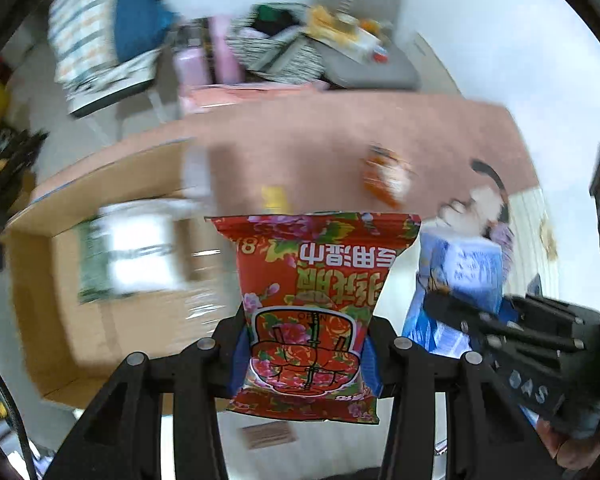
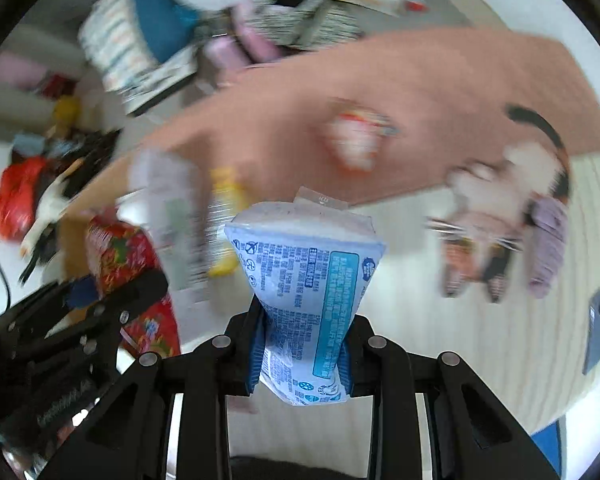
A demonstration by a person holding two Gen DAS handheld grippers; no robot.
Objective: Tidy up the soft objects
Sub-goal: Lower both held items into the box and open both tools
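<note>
My left gripper [image 1: 306, 354] is shut on a red floral wet-wipe pack [image 1: 312, 288] and holds it upright in the air beside an open cardboard box [image 1: 48, 280]. A white pack [image 1: 140, 252] lies inside the box. My right gripper [image 2: 300, 354] is shut on a light blue wipe pack [image 2: 304, 300], squeezed at its middle, above the pale table. The blue pack shows at the right in the left wrist view [image 1: 456, 280]. The red pack shows at the left in the right wrist view [image 2: 128, 264]. An orange-white snack pack [image 2: 356, 136] lies on the pink mat [image 2: 440, 80]. A plush toy [image 2: 508, 216] lies to the right.
A yellow item [image 2: 228, 216] and a white pack [image 2: 172, 216] lie near the box edge. A phone [image 2: 598, 324] rests on the table at the far right. Behind the table stand a patterned cushion [image 1: 88, 28], a grey chair [image 1: 360, 20] with clutter and pink items [image 1: 208, 60]. Both views are motion-blurred.
</note>
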